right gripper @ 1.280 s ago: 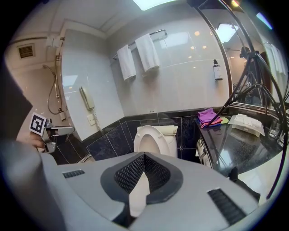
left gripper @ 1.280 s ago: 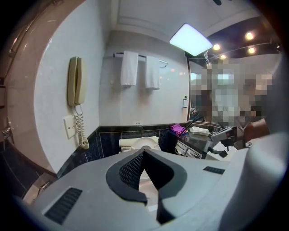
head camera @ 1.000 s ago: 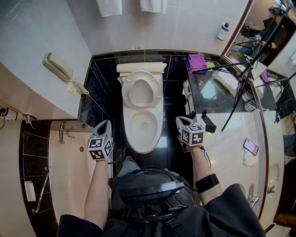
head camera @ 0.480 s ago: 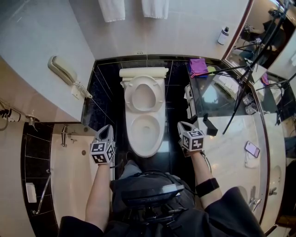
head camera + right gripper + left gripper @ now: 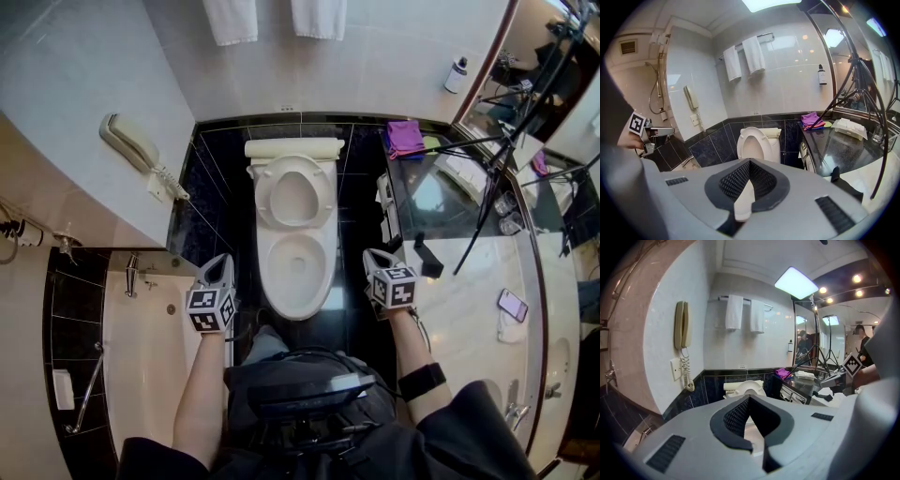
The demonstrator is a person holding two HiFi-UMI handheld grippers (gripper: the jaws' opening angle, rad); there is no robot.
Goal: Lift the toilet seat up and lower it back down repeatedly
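Above dark tiles (image 5: pixel 352 234), left hand-held gripper (image 5: pixel 220 262) and right hand-held gripper (image 5: pixel 373 255) flank the toilet (image 5: pixel 295 258), closed, empty.

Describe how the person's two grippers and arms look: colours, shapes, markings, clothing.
The left gripper and right gripper are light grey wedges whose jaws carry black ribbed pads. Each bears a white cube with black square markers. Forearms bare; black wristband on the right, dark sleeves above.
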